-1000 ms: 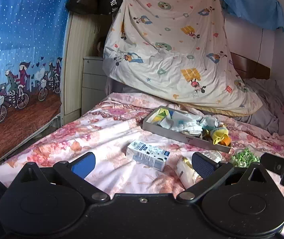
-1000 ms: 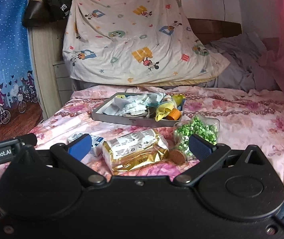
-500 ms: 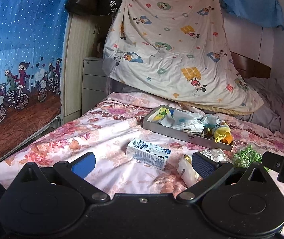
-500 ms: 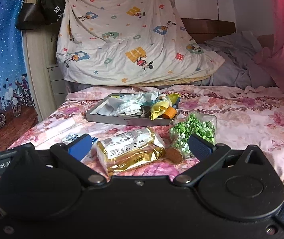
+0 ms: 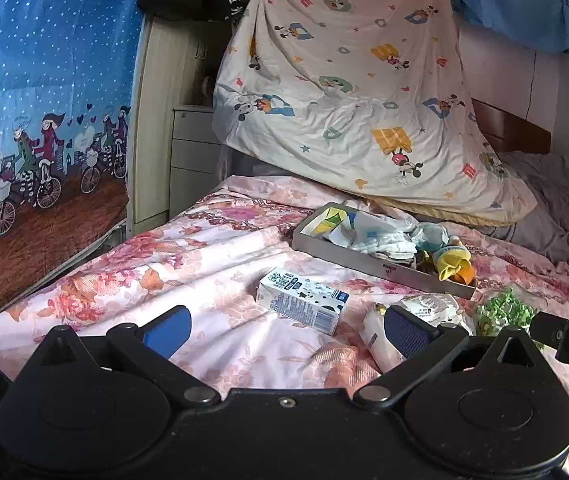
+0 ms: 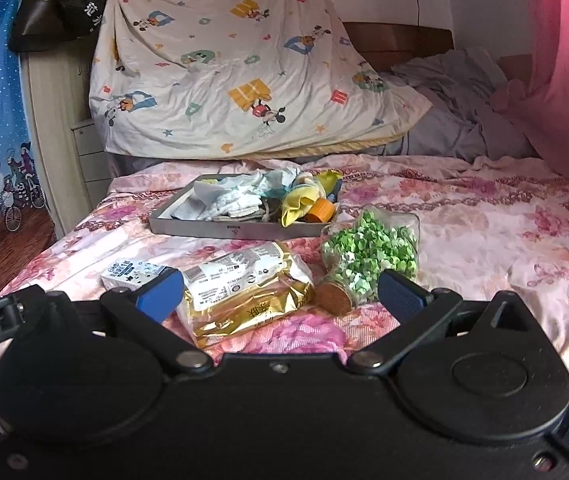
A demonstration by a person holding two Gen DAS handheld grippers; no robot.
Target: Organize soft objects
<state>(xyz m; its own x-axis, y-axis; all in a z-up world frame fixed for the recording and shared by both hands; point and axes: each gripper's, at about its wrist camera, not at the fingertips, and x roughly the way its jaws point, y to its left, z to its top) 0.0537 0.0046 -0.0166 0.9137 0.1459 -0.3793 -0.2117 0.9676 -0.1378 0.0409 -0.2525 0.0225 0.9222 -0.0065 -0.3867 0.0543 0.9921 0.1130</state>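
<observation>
A grey tray [image 6: 244,231] on the floral bed holds white cloths [image 6: 240,198], a yellow cloth [image 6: 300,200] and an orange cap. In front of it lie a gold snack packet [image 6: 244,288], a glass jar of green paper stars [image 6: 368,256] with a cork, and a white-and-blue milk carton [image 5: 302,304]. My left gripper [image 5: 286,326] is open and empty, just short of the carton. My right gripper [image 6: 280,292] is open and empty, with the packet and jar between its fingers' lines. The tray [image 5: 364,260] also shows in the left wrist view.
A Mickey-print sheet [image 6: 228,72] hangs behind the tray. Rumpled grey bedding [image 6: 464,120] lies at the back right, a pink curtain [image 6: 564,60] at the right. A blue curtain [image 5: 44,120] and a white drawer unit [image 5: 196,152] stand left of the bed.
Both grippers have moved slightly forward toward the items, which now sit a little closer in both views. Both stay open and empty.
</observation>
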